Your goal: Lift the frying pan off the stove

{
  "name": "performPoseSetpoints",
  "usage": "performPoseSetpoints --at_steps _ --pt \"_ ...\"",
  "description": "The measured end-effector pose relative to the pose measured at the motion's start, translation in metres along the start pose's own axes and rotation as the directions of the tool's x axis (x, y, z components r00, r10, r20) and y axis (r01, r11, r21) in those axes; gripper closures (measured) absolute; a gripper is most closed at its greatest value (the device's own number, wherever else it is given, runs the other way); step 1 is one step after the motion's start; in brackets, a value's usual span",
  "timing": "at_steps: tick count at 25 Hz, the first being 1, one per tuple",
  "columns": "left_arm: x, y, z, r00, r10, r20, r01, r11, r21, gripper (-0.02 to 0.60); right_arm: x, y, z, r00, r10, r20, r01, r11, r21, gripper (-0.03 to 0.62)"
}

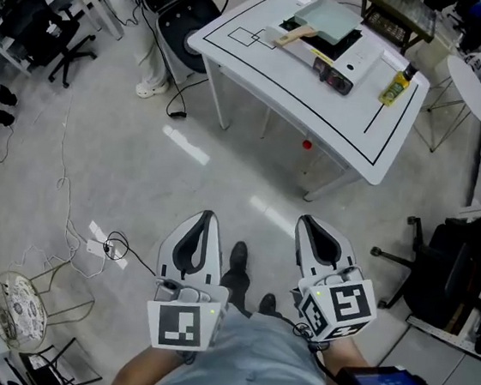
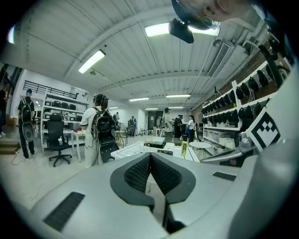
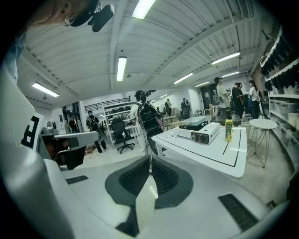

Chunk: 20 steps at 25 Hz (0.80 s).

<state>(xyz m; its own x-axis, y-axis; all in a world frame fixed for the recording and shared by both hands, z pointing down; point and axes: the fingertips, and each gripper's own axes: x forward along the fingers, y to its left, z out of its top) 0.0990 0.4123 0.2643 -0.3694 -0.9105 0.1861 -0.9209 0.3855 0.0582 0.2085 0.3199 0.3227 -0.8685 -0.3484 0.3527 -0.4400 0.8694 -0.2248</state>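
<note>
Left gripper (image 1: 206,221): jaws pressed together, nothing held, lower middle of the head view.
Right gripper (image 1: 307,226): same deal, closed up, empty.
Frying pan (image 1: 326,20): on the stove (image 1: 345,68), white table (image 1: 263,73), upper right, well apart from both grippers.
Hidden: stove top, under the pan.

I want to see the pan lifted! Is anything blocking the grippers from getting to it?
Nothing visible does. Only open floor lies between the left gripper, the right gripper and the white table. The frying pan sits uncovered on the stove, and the yellow bottle stands off to its side.
</note>
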Motion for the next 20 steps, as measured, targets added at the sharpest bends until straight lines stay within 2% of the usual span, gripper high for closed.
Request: performPoseSetpoints --at_steps 4,11,20 --pt "0.028 0.032 0.028 0.999 -0.016 0.044 0.015 1.0 0.012 0.565 0.036 0.009 0.034 0.999 -0.009 0.035 0.009 1.0 -0.022 0.545" --pt "0.066 0.065 0.063 0.993 -0.064 0.097 0.06 0.997 0.043 0.565 0.077 0.017 0.082 0.993 -0.039 0.108 0.044 0.998 -0.041 0.545" --pt "0.123 0.084 0.058 0.993 -0.094 0.068 0.092 0.995 0.04 0.565 0.125 -0.009 0.096 0.992 -0.08 0.098 0.082 0.996 -0.018 0.545"
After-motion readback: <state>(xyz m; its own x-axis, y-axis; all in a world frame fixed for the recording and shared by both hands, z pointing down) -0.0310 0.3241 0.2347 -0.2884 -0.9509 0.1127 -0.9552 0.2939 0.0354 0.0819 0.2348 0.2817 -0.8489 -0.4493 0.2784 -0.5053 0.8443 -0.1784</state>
